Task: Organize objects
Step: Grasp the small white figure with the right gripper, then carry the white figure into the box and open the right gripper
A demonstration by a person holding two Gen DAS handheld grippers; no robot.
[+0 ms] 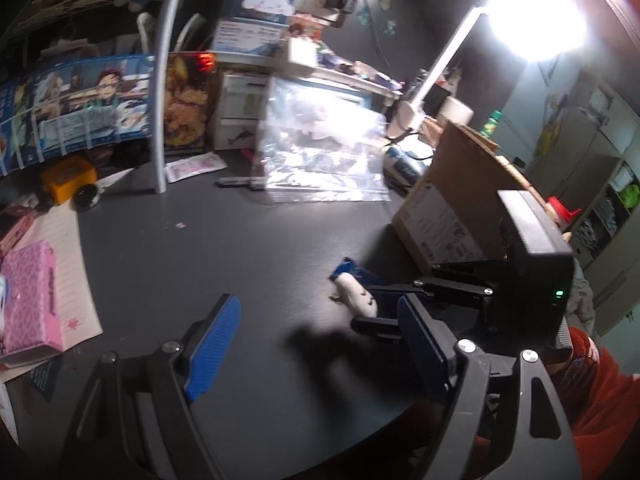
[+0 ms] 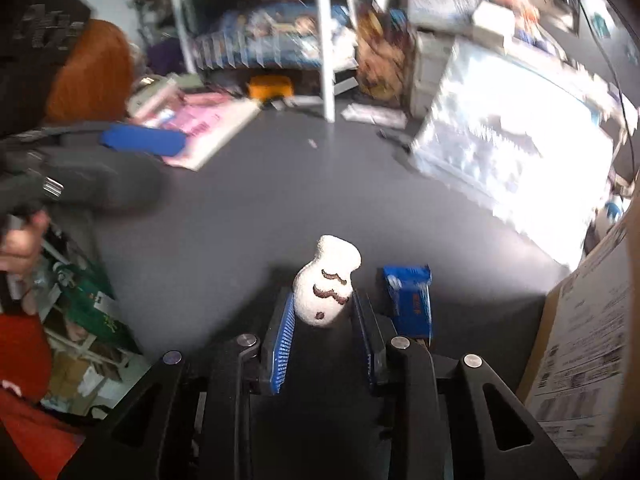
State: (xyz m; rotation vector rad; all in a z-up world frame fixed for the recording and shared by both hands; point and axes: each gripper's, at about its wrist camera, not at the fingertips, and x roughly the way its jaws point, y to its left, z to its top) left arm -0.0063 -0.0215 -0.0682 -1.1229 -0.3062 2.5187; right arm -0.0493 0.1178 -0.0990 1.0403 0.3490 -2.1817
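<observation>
A small white figurine [image 2: 326,286] with dark squiggle marks sits between the blue pads of my right gripper [image 2: 323,310], which is shut on it just above the dark table [image 2: 240,220]. It also shows in the left wrist view [image 1: 356,293], held by the right gripper [image 1: 380,306]. A blue packet [image 2: 410,300] lies on the table just right of it, also seen in the left wrist view [image 1: 352,271]. My left gripper [image 1: 316,344] is open and empty over the table, left of the figurine.
A cardboard box [image 1: 452,208] stands at the right. A clear plastic bag [image 1: 320,148] lies at the back. A pink tissue box [image 1: 30,300] on a notepad lies at the left. An orange item [image 1: 68,180], a white shelf post [image 1: 160,120] and a bright lamp [image 1: 536,20] stand behind.
</observation>
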